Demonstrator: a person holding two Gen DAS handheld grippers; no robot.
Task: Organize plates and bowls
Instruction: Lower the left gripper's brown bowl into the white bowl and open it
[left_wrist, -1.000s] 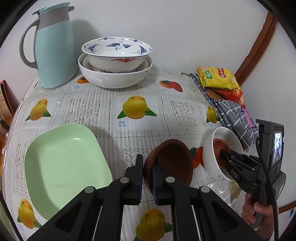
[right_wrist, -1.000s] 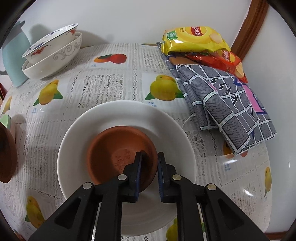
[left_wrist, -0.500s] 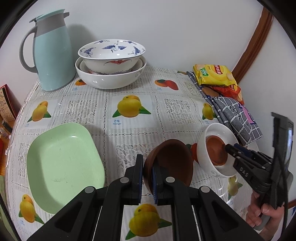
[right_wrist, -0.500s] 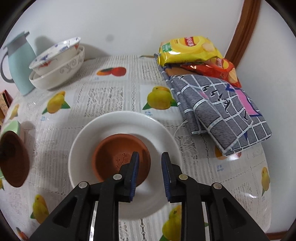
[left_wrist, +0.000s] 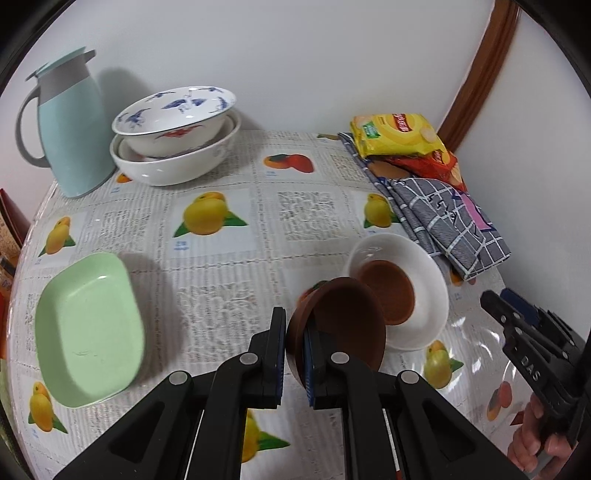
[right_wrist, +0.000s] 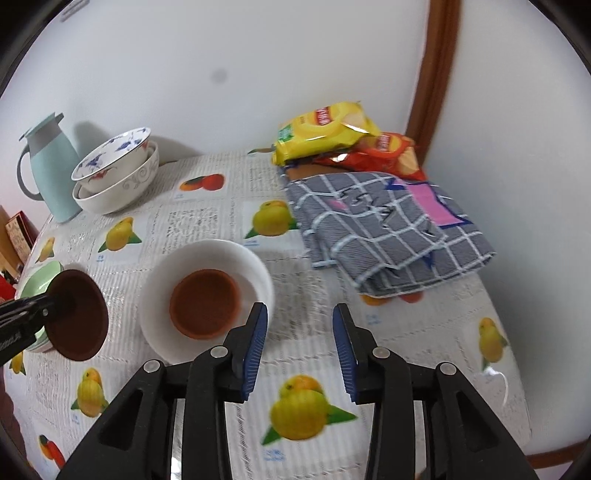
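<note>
Above table, left gripper (left_wrist: 294, 350) (tilted bowl (left_wrist: 343, 325))

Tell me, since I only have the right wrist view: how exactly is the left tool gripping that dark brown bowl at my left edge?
Observer: The left tool is shut on the rim of the dark brown bowl, with one finger inside and one outside. The bowl is tipped up on edge.
Reviewer: What is the green thing half hidden behind it?
Observer: It is a green dish, a rounded rectangle lying flat with nothing in it.
Reviewer: Does the left view show anything of my own tool?
Observer: Yes, the right tool shows at the right edge, and a bare hand grips its handle.
</note>
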